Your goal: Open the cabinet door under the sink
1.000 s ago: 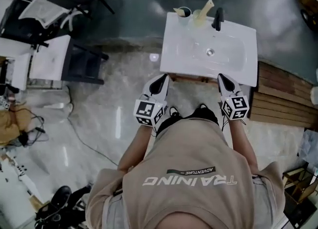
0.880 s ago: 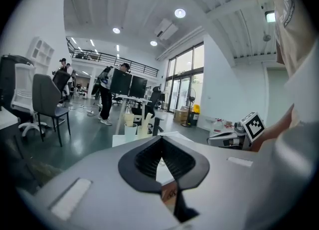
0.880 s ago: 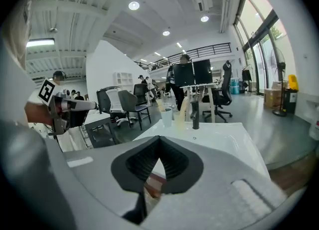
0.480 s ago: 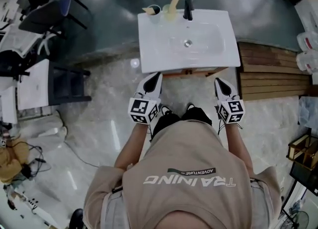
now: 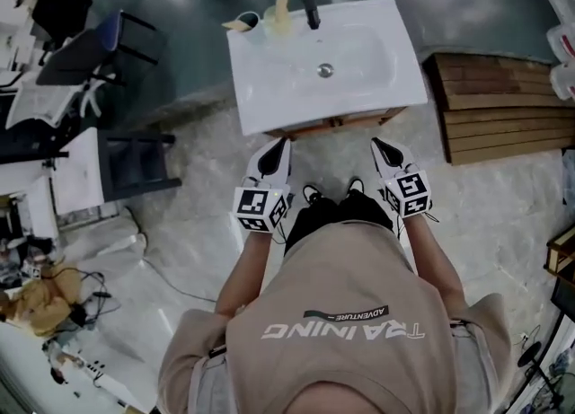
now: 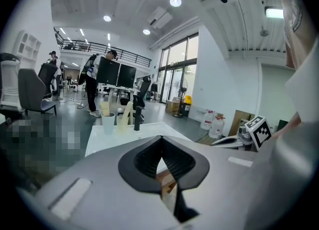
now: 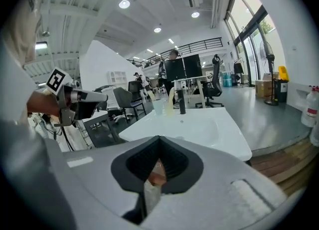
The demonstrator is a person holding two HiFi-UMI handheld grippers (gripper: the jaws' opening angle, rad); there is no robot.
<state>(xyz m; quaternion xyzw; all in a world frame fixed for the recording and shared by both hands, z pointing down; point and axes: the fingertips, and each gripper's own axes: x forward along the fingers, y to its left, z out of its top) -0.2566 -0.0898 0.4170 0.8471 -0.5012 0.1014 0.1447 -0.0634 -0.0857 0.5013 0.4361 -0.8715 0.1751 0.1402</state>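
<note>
Both grippers hover just below the white rectangular ceramic sink at upper centre, left gripper and right gripper, each with jaws pressed together on nothing. Only a thin strip of the brown wooden cabinet door shows under the basin. We should sink lower, part one pair of jaws, catch the door's edge, then pull back smoothly.

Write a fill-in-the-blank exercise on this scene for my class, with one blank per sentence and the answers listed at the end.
1. The tap on the white sink is ___ in colour.
2. The left gripper and the right gripper hold nothing, and the jaws of both are ___.
3. In the head view, the cup stands to the ___ of the tap.
4. In the head view, the wooden boards lie on the floor to the ___ of the sink.

Missing words: black; shut; left; right
</note>
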